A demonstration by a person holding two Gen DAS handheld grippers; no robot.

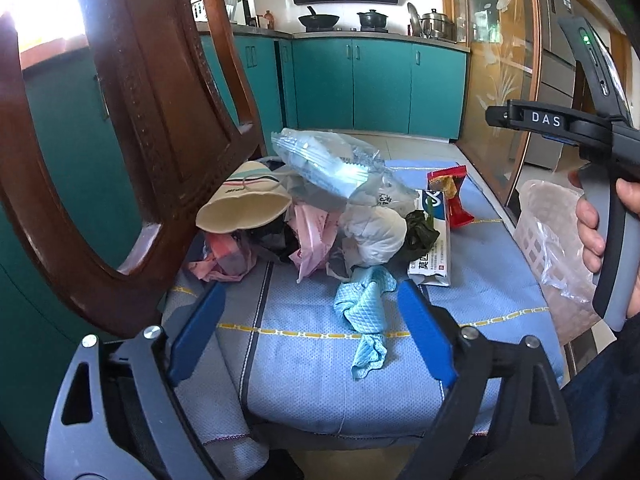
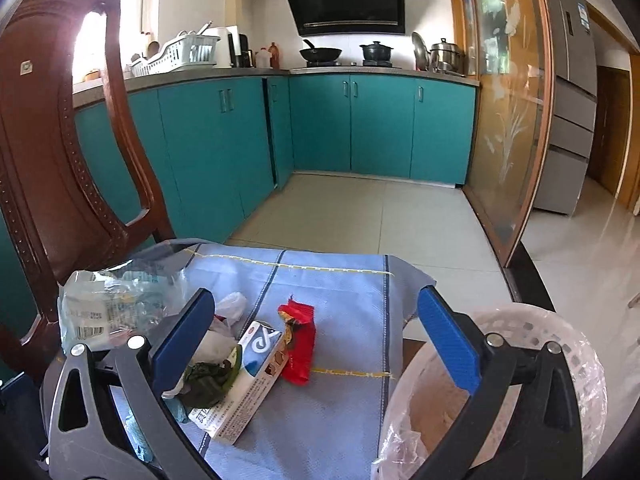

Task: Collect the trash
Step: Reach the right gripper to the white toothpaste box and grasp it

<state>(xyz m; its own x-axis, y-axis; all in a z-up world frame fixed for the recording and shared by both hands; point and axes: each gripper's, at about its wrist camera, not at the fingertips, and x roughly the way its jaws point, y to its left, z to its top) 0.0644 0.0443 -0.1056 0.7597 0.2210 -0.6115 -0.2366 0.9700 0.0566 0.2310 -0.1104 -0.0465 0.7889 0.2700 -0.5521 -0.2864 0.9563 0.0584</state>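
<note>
A pile of trash lies on a chair's blue cushion (image 1: 320,380): a tipped paper cup (image 1: 244,204), a clear plastic bag (image 1: 320,160), pink wrappers (image 1: 312,236), a white crumpled wad (image 1: 372,232), a white and blue box (image 1: 430,256) and a red wrapper (image 1: 452,196). My left gripper (image 1: 312,320) is open just in front of the pile, with a light blue cloth (image 1: 364,312) lying between its pads, untouched. My right gripper (image 2: 316,336) is open above the box (image 2: 248,380) and red wrapper (image 2: 298,344). A bag-lined white basket (image 2: 560,328) stands right of the chair.
The carved wooden chair back (image 1: 140,140) rises close on the left. A hand (image 1: 592,224) holds the right gripper's handle above the basket (image 1: 548,248). Teal cabinets (image 2: 320,120), a glass sliding door (image 2: 508,120) and tiled floor (image 2: 360,216) lie beyond.
</note>
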